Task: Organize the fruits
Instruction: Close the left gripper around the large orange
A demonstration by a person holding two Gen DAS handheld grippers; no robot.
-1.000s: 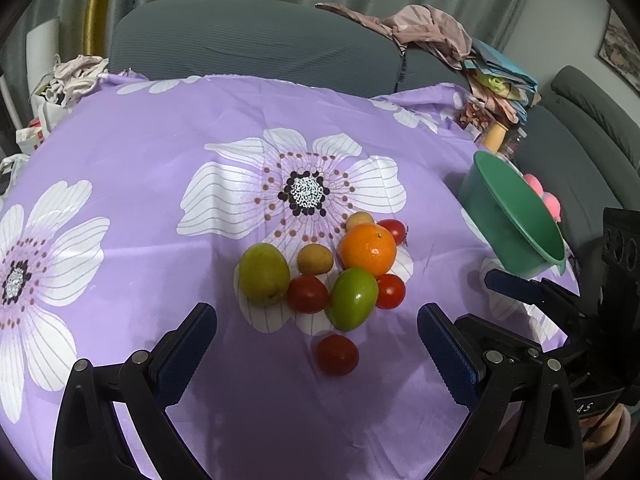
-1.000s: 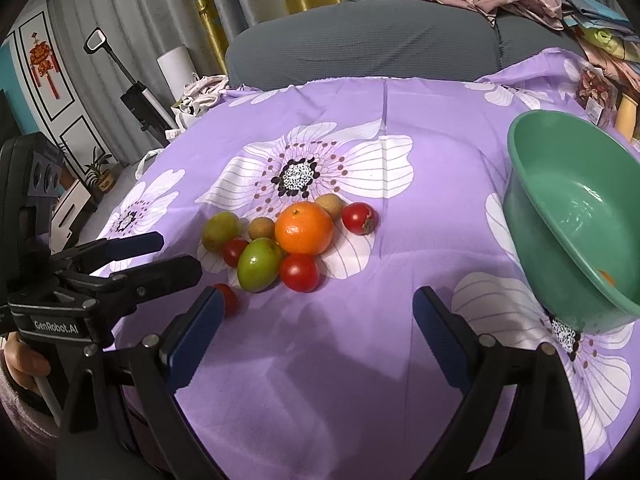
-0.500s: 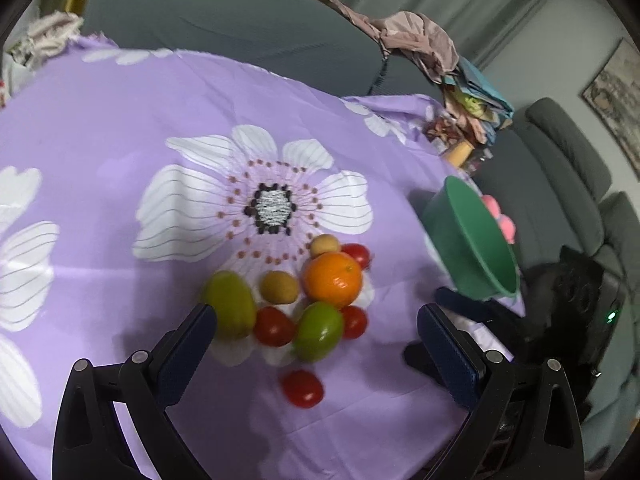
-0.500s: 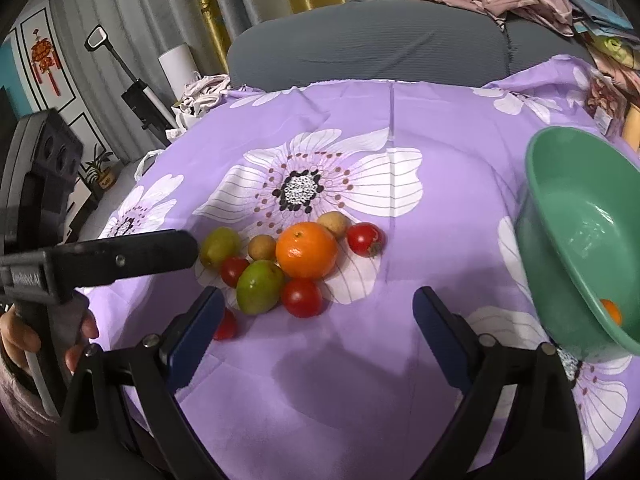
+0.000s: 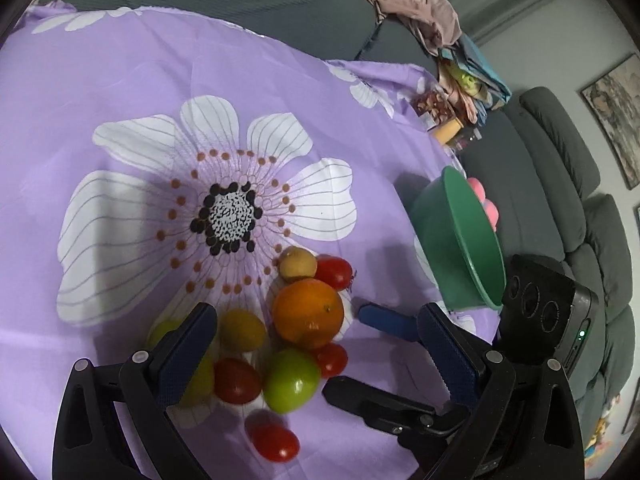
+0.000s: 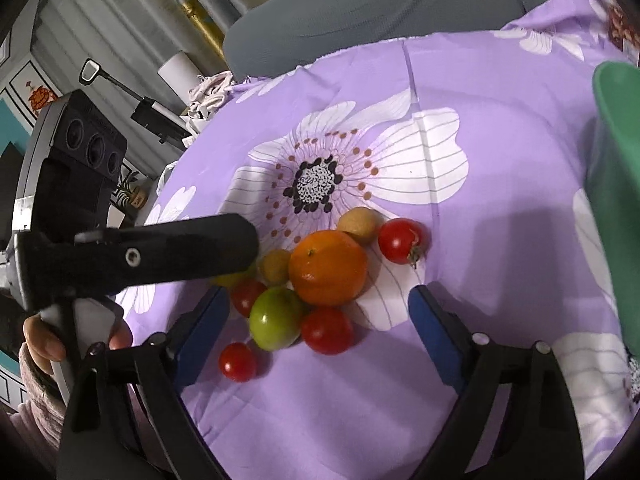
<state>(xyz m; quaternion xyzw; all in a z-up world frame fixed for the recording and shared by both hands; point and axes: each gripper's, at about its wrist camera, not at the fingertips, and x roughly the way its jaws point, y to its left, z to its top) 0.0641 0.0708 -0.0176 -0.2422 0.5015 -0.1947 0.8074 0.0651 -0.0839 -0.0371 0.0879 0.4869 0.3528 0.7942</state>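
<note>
Since a second ago both grippers have come closer to the pile of fruit, which now fills more of each view, and the green bowl has slid towards the right edge of the right wrist view.

The fruit sits in a tight cluster on a purple tablecloth (image 5: 120, 92) printed with large white flowers. At its middle is a round orange (image 5: 308, 314) (image 6: 328, 268). Touching it on the near side is a shiny green tomato (image 5: 291, 380) (image 6: 276, 318), with small red tomatoes (image 6: 326, 330) pressed against it. One red tomato (image 5: 274, 440) (image 6: 237, 361) lies a little apart at the near edge of the pile. Two small tan round fruits (image 5: 298, 264) sit beside the orange, and another red tomato (image 6: 401, 240) lies at the far right of the cluster.

The left gripper (image 5: 316, 354) hovers over the pile with its jaws spread wide and nothing pinched. The right gripper (image 6: 318, 330) is also over the fruit; its jaws are closing, with the green tomato and a red one between them in the view, but the blue pads do not touch any fruit.

A green plastic bowl (image 5: 460, 248) (image 6: 616, 160) stands tilted near the cloth's right edge, well apart from the pile. A grey sofa (image 5: 560, 168) with heaped clothes lies beyond. A person's hand (image 6: 44, 344) grips the left tool's handle.
</note>
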